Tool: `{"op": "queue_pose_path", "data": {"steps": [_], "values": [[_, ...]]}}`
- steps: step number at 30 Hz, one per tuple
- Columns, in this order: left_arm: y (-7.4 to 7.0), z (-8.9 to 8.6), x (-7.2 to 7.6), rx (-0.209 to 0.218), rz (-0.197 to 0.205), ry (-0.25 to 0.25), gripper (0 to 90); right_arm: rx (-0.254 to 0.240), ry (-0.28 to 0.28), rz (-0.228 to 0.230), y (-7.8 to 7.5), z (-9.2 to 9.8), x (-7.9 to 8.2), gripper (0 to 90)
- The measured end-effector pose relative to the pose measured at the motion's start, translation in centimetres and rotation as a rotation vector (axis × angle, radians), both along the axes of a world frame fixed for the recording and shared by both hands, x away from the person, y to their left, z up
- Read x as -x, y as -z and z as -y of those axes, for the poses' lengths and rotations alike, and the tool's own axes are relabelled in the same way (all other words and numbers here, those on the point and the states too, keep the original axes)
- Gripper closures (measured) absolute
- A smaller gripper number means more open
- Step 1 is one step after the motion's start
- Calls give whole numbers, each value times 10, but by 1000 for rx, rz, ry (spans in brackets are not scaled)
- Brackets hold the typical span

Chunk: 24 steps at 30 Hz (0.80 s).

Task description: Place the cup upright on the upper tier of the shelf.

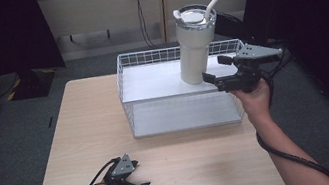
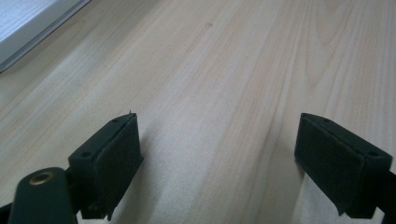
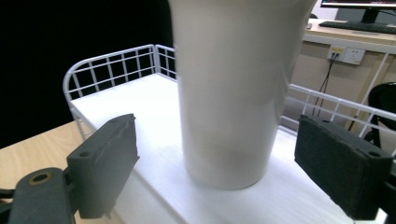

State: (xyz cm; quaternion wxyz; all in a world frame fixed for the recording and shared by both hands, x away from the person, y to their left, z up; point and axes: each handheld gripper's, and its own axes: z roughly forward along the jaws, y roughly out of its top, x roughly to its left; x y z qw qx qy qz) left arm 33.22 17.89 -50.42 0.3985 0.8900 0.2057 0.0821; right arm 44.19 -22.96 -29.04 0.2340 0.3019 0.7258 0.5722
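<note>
Tumbler (image 1: 194, 47) on rack (image 1: 150, 82) top shelf (right side); rack on table (image 1: 93, 135).

Between the jaws of the right claw (image 3: 217, 168), the tumbler (image 3: 233, 93) looks soft and blurred, its lid and straw cut off by the top edge.

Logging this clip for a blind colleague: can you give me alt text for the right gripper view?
A tall white tumbler stands upright on the top shelf of a white wire rack, close ahead and between the open black jaws of the right gripper, which do not touch it. Behind the rack are a pale wall with a power socket and, at the left, darkness.
</note>
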Motion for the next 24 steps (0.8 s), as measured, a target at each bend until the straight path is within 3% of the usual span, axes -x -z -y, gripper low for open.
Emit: {"op": "queue_pose_path", "data": {"steps": [14,18,24], "values": [[0,0,0,0,-1,0,139,10,-61,7,15,9,28,136],[0,0,0,0,-1,1,139,12,-93,-23,24,12,36,137],[0,0,0,0,-1,1,139,23,-117,-29,40,14,48,137]]}}
